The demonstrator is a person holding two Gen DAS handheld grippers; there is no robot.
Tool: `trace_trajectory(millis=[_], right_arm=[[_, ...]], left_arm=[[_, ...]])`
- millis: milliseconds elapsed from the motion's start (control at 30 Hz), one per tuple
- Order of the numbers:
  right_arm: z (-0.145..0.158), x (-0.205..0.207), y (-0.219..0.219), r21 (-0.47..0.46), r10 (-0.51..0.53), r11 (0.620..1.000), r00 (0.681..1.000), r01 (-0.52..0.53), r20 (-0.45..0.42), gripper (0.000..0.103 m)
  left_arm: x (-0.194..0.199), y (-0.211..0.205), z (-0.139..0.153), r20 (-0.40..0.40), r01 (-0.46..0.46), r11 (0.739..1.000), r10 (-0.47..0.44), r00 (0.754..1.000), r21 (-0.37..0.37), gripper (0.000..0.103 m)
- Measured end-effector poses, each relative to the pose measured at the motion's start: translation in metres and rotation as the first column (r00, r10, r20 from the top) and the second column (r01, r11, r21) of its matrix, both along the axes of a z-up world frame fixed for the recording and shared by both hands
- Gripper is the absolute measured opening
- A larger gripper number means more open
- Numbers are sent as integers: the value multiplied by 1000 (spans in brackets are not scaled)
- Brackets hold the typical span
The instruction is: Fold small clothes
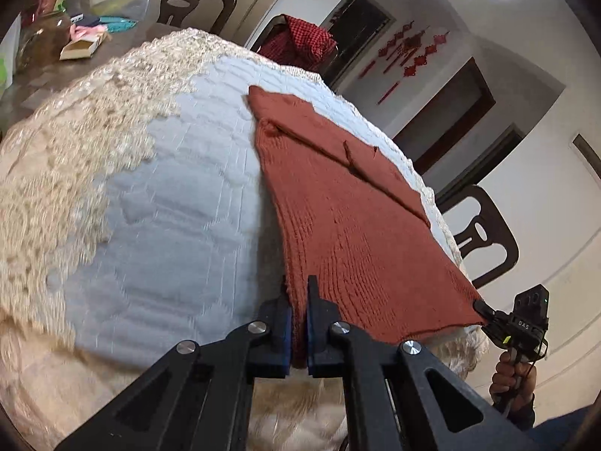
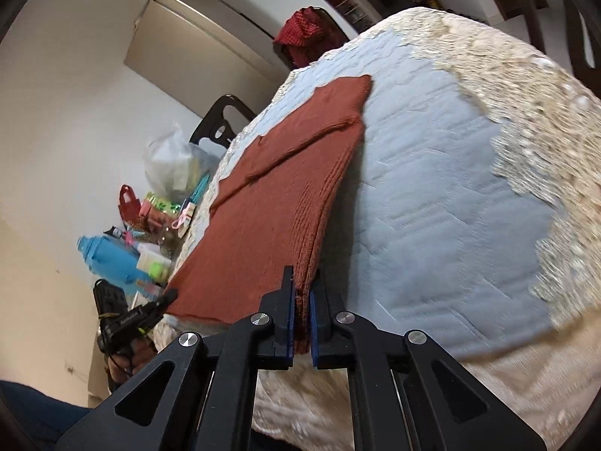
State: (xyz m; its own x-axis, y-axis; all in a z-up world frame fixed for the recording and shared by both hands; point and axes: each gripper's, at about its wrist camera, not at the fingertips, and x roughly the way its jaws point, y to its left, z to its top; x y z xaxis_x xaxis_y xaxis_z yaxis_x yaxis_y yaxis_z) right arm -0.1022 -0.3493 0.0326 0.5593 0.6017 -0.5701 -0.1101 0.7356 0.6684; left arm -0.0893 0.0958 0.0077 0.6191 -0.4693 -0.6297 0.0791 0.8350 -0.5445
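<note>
We see the counter's pale blue quilted cover (image 1: 180, 195), fringed with cream lace, carrying the rust-red knitted sweater (image 1: 338, 203) flat near one edge. Our left tongs (image 1: 298, 323) are clamped on one near corner of its hem, our right tongs (image 2: 302, 323) pinching the other near corner.

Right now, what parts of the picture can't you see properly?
- Left wrist view: the near hem corner of the rust-red knitted sweater is hidden between the left gripper pads.
- Right wrist view: the other hem corner sits hidden inside the right gripper.
- Both views: the cream lace tablecloth border is motion-blurred.
- Left wrist view: the small box contents are too small.
</note>
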Motion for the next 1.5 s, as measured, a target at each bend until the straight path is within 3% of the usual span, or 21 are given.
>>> trace_trajectory(millis=[133, 367, 533, 667, 800, 1000, 1200, 1367, 1500], right_arm=[[-13, -4, -1, 2, 0, 1000, 999, 0, -43, 5], [-14, -9, -12, 36, 11, 999, 999, -9, -53, 5], [-7, -11, -17, 94, 18, 995, 1000, -17, -10, 5], [7, 1, -15, 128, 32, 991, 998, -38, 54, 5], [30, 22, -11, 135, 42, 989, 990, -60, 132, 6], [61, 76, -11, 134, 20, 990, 977, -49, 211, 6], [63, 146, -7, 149, 7, 988, 983, -36, 186, 6], [41, 196, -6, 161, -22, 987, 994, 5, 107, 6], [14, 222, -10, 160, -53, 986, 998, 50, 18, 6]], left_arm=[[-4, 5, -11, -33, -5, 1000, 4, 999, -22, 7], [-13, 8, -2, 11, 1, 999, 0, 1000, -42, 7], [-11, 15, 12, 61, -15, 995, 21, 998, -98, 7], [2, 14, 33, 136, -14, 996, 26, 990, -93, 7], [29, 11, 58, 204, -20, 996, 38, 978, -88, 7], [81, 10, 83, 243, -49, 995, 70, 968, -92, 7], [153, 4, 84, 193, -72, 993, 90, 977, -96, 7], [209, 0, 52, 81, -95, 994, 99, 992, -58, 7], [232, -1, 28, 10, -110, 993, 110, 994, -46, 7]])
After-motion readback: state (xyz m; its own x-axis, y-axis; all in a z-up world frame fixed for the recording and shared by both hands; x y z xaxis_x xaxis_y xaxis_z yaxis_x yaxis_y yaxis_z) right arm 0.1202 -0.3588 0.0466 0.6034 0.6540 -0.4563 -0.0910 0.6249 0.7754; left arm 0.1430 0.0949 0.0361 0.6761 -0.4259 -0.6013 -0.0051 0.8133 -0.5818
